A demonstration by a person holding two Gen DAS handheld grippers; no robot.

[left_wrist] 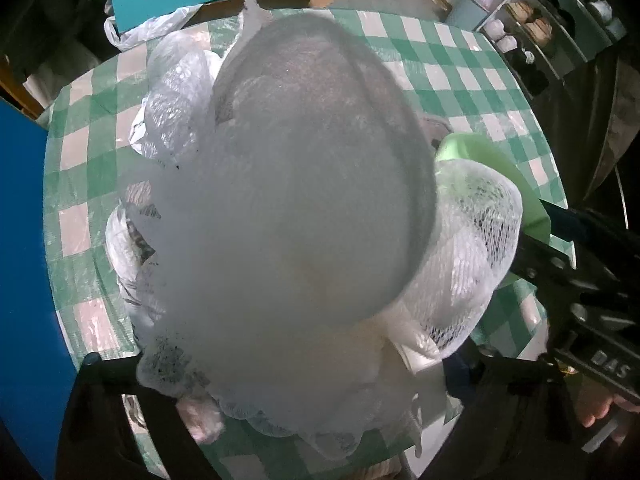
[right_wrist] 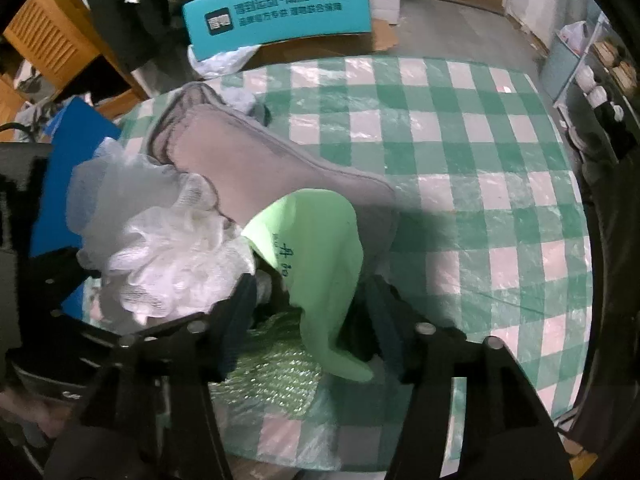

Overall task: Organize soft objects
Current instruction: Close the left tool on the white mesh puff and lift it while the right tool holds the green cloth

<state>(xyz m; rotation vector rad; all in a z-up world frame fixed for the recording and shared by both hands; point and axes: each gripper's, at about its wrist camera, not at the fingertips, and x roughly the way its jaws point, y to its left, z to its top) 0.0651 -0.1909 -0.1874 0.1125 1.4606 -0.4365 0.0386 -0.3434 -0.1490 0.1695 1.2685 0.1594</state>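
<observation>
Soft items gathered near left edge of checked table (right_wrist: 460, 152): white mesh bath pouf (right_wrist: 172, 256), grey cloth (right_wrist: 260, 160), green cloth (right_wrist: 316, 248)

Right gripper (right_wrist: 312, 320) released, jaws straddling green cloth

Left gripper (left_wrist: 276, 376) spread wide around pouf, grip unclear

Sorting unfinished

Both grippers are matte black; the right gripper (right_wrist: 308, 320) has round silver screws; "DAS" lettering marks its body.
</observation>
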